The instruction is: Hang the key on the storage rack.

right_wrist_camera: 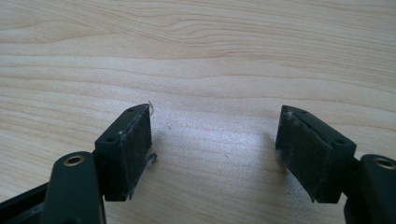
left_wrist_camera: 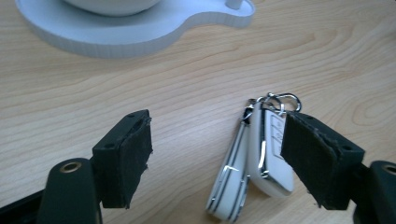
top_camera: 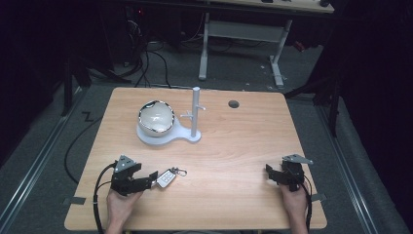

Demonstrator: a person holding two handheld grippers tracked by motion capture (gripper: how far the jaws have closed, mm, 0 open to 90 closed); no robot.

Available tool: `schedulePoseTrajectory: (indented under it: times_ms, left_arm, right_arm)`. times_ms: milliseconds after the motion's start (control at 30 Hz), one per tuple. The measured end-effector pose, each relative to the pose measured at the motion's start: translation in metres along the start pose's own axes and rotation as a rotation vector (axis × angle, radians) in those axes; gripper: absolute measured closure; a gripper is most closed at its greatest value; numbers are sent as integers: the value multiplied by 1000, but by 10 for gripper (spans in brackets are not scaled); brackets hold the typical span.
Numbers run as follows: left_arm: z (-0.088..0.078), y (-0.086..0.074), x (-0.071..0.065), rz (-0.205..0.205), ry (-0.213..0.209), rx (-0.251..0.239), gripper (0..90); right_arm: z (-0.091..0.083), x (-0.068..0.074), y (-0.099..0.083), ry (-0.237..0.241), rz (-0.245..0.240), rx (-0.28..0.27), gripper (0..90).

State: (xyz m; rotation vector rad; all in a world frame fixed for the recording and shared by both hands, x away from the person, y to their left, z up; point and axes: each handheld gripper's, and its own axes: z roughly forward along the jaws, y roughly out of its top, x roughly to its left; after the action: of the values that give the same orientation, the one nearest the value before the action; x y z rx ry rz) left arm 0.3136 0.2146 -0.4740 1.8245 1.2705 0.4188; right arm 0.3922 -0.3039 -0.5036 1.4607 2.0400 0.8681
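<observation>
The left gripper (top_camera: 148,179) is held low at the near left part of the wooden table (top_camera: 234,146), its jaws spread wide. In the left gripper view, the car key (left_wrist_camera: 261,154) is seen lying flat on the wood between the two black pads, close against the right-hand pad (left_wrist_camera: 308,158) and well apart from the left-hand one; whether that pad touches the key cannot be told, and no squeeze on it is seen. A white key fob with chrome trim and a silver ring (left_wrist_camera: 282,100) at its far end is made out, with a second slim white piece lying beside it.

The right gripper (top_camera: 272,175) is held well to the right of the car key, near the table's right edge. Its jaws are also spread wide, and bare wood is seen between its pads (right_wrist_camera: 133,149).

Beyond the car key, towards the middle of the table, a white stand (top_camera: 168,137) is placed, with a bowl (top_camera: 156,117) seated on its round base and an upright post (top_camera: 196,109) rising just to the right of the bowl.
</observation>
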Motion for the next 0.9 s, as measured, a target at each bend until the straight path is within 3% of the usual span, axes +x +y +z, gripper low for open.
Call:
schedulePoseTrajectory:
  times_ms: [233, 500, 600, 900]
  left_arm:
    - [9, 1, -16, 61, -33, 23, 270]
    - [23, -4, -23, 65, -54, 71, 326]
    - [29, -6, -23, 72, -42, 92, 359]
    - [38, -8, -26, 79, -41, 99, 421]
  right_arm:
    - [0, 0, 0, 1, 0, 0, 271]
    - [0, 0, 0, 0, 0, 0, 271]
    - [0, 0, 0, 0, 0, 0, 271]
    - [0, 0, 0, 1, -1, 0, 271]
